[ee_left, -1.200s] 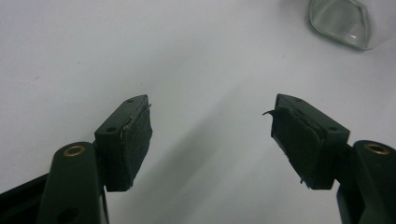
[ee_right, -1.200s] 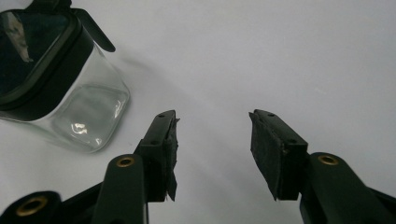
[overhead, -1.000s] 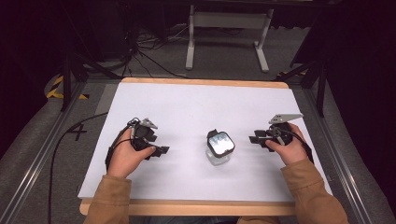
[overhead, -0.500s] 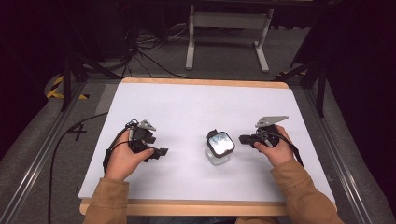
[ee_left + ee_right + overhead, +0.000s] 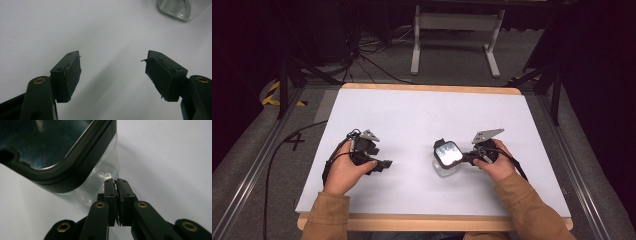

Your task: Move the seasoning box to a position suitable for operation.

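On the wide white tabletop (image 5: pixel 422 120) stands the task's thing, a small clear glass jar with a dark-rimmed square lid (image 5: pixel 447 156), slightly right of centre. My right gripper (image 5: pixel 464 159) is at the jar's right side, and its jaws have just been closing: they now meet with nothing between them, tips by the glass wall (image 5: pixel 100 176). I judge this a nudge or approach step; next I must reopen to grasp. My left gripper (image 5: pixel 384 164) rests well apart, jaws wide and empty.
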A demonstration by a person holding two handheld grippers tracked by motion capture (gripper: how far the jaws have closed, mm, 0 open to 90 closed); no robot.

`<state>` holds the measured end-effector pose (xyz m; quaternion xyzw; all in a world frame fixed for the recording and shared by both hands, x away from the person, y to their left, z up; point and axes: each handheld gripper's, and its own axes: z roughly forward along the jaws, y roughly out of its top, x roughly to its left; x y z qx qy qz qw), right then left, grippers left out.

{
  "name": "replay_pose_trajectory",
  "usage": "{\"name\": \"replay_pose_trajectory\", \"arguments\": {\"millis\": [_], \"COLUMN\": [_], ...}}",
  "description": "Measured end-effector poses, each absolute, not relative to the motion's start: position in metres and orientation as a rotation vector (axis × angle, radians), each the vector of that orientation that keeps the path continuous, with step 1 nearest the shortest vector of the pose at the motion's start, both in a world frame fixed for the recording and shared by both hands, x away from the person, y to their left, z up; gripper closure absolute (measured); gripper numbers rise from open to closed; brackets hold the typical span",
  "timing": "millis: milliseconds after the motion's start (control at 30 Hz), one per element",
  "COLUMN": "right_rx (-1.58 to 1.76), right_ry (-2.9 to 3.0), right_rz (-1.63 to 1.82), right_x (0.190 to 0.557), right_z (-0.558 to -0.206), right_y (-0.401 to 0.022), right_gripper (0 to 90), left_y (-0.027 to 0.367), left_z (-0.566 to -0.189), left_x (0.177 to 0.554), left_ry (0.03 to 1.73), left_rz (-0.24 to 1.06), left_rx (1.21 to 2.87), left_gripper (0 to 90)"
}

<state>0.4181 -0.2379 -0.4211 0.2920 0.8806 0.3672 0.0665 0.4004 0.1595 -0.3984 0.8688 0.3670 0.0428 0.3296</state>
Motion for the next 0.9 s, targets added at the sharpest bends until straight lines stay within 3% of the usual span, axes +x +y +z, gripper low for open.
{"name": "replay_pose_trajectory", "arguments": {"millis": [900], "right_rx": [0.817], "right_ry": [2.724], "right_rz": [1.027], "right_x": [0.391], "right_z": [-0.424], "right_y": [-0.227], "right_gripper": [89.8], "left_y": [0.131], "left_z": [-0.398], "left_x": [0.416], "left_ry": [0.863], "left_rz": [0.081], "left_rx": [2.312], "left_gripper": [29.0]}}
